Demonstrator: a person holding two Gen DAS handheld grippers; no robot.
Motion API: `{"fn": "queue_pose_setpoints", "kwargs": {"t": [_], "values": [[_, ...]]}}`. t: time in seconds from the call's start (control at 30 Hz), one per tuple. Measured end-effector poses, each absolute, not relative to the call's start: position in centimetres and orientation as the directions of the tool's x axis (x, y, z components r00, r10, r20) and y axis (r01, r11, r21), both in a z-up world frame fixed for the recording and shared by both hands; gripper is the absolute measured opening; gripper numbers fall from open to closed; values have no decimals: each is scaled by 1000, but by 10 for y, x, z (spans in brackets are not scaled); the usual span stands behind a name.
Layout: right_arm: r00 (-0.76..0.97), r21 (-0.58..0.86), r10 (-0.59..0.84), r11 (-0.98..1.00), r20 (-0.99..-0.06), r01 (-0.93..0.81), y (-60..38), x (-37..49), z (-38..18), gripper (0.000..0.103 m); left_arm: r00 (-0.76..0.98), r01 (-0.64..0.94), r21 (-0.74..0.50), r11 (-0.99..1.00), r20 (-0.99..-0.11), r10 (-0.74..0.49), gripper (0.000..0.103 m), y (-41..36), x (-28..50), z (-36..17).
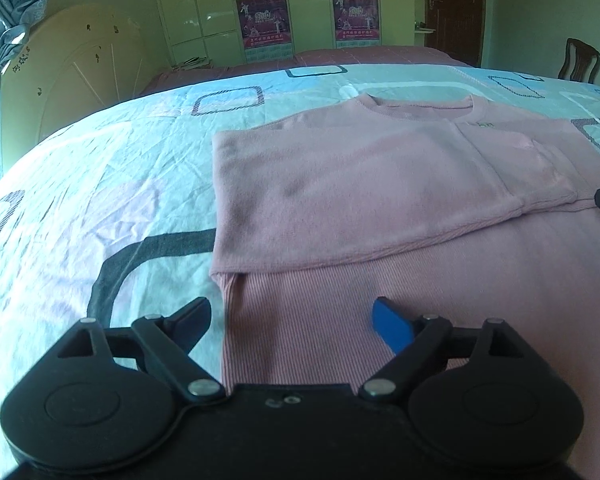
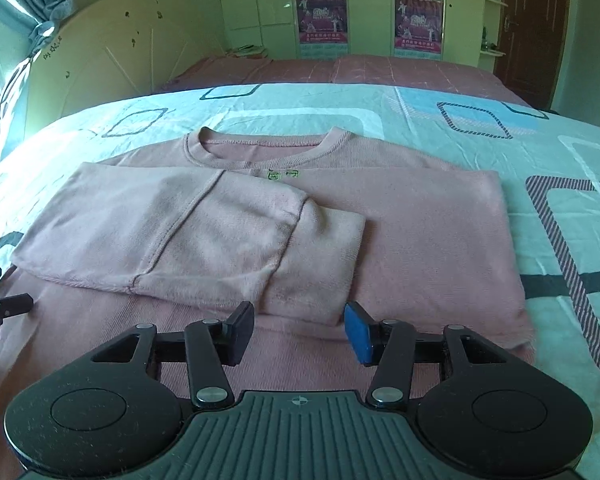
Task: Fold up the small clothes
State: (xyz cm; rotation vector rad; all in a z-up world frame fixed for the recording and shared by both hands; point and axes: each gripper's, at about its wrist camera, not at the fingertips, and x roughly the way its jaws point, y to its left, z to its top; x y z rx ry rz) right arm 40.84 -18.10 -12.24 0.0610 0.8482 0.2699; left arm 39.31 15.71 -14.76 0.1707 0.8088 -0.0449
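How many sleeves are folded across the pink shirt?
2. One sleeve comes from the left side and lies on top, its cuff near the middle. The other sleeve comes from the right and runs under it. Nothing seems hidden.

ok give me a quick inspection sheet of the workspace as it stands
surface: bed with patterned sheet, wrinkled
job's things: pink top lying flat, collar away from the cameras, both sleeves folded across the chest
clutter: nothing seen on the sheet
grippers: left gripper open over the top's lower left edge; right gripper open just short of the cuff, fingers empty
cables: nothing seen
surroundings: headboard, wardrobe with posters, brown door, chair
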Motion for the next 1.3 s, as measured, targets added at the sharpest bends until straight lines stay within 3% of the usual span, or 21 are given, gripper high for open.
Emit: {"fn": "queue_pose_setpoints", "kwargs": {"t": [0.27,0.4,0.5,0.8,1.23,1.27,1.3], "values": [[653,277,298,951,-696,-138,-254,338,-104,50,697,67,126,990,-716,44,86,162,331,-132],[654,333,300,940,-694,-77,-295,298,-101,50,693,33,77,996,-721,33,76,172,290,-126],[644,353,292,935,-707,-35,-320,267,-104,50,696,-7,64,998,-716,50,75,181,263,-125],[596,571,426,818,-681,68,-365,202,-132,50,665,-63,-189,980,-740,-100,61,200,200,-133],[544,771,641,636,-541,17,-354,157,-150,50,620,-43,-606,794,-640,-454,53,214,163,-157],[544,774,645,633,-537,15,-354,159,-150,50,624,-49,-614,788,-635,-456,50,215,164,-159],[546,769,638,639,-543,17,-353,161,-150,49,629,-66,-621,781,-633,-451,40,216,167,-161]]}}
